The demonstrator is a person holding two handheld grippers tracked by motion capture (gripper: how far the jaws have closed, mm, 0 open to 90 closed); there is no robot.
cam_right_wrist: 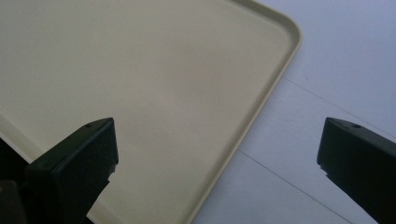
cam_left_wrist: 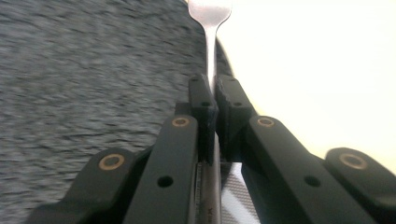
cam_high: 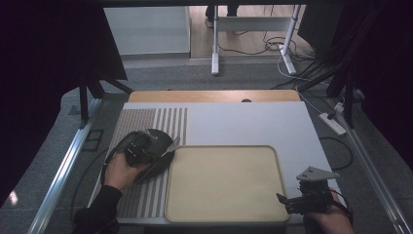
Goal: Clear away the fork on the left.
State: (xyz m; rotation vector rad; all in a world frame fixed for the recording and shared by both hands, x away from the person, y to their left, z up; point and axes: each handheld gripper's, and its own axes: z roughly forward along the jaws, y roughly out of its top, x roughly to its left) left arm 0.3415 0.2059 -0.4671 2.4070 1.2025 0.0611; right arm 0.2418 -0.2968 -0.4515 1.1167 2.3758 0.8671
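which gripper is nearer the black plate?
Left. The left gripper, shut on a fork, hangs right over the black plate beside the tray's left edge. The right gripper is open at the tray's near right corner, far from it.

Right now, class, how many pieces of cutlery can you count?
1: a fork, clamped in the left tool, above the dark plate beside the tray. None elsewhere visible.
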